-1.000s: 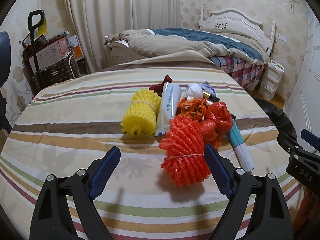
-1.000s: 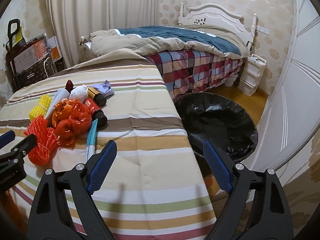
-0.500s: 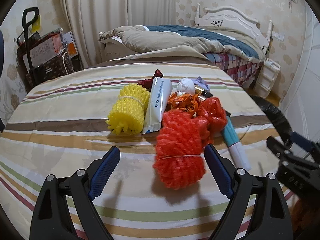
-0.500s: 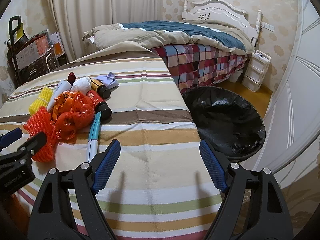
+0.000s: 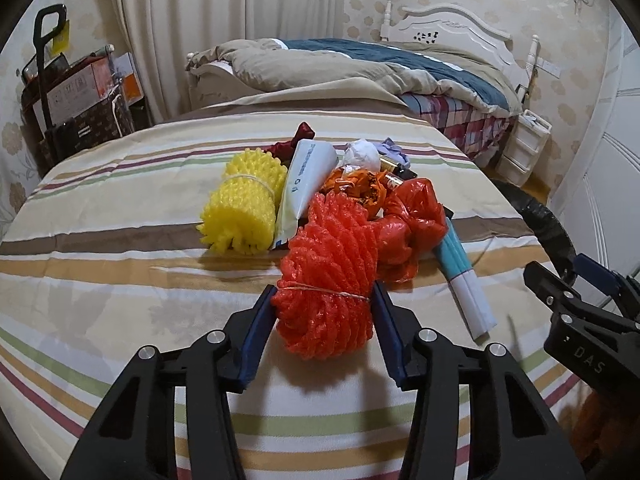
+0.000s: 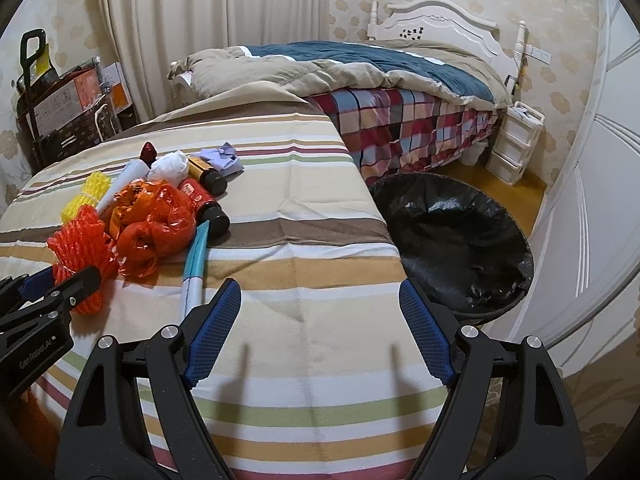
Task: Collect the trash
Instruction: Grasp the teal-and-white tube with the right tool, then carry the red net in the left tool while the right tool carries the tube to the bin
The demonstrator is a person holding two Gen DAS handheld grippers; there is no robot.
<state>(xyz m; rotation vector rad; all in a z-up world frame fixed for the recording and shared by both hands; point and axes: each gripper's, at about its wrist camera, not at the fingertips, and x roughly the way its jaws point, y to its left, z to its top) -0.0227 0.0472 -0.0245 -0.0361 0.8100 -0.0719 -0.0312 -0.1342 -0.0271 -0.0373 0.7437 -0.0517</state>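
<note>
A heap of trash lies on the striped table (image 5: 100, 272). Nearest is an orange-red foam net bundle (image 5: 328, 280), tied with a rubber band. My left gripper (image 5: 323, 304) has both pads pressed against its sides and is shut on it. The bundle also shows in the right wrist view (image 6: 82, 248). Behind it lie a yellow foam net bundle (image 5: 244, 208), a white tube (image 5: 300, 184), a red plastic bag (image 5: 412, 228) and a teal-white tube (image 5: 464, 280). My right gripper (image 6: 320, 320) is open and empty over the table's right part. A black-lined trash bin (image 6: 452, 236) stands on the floor right of the table.
Two small brown bottles (image 6: 204, 200), a crumpled white paper (image 6: 170, 166) and a lilac cloth (image 6: 224, 158) lie behind the heap. A bed (image 6: 360, 80) stands beyond the table. A cart with boxes (image 5: 72, 100) is at far left, white drawers (image 6: 516, 144) at far right.
My left gripper moved forward to the orange-red foam net bundle and closed its jaws on it. My right gripper shifted slightly and stays open.
</note>
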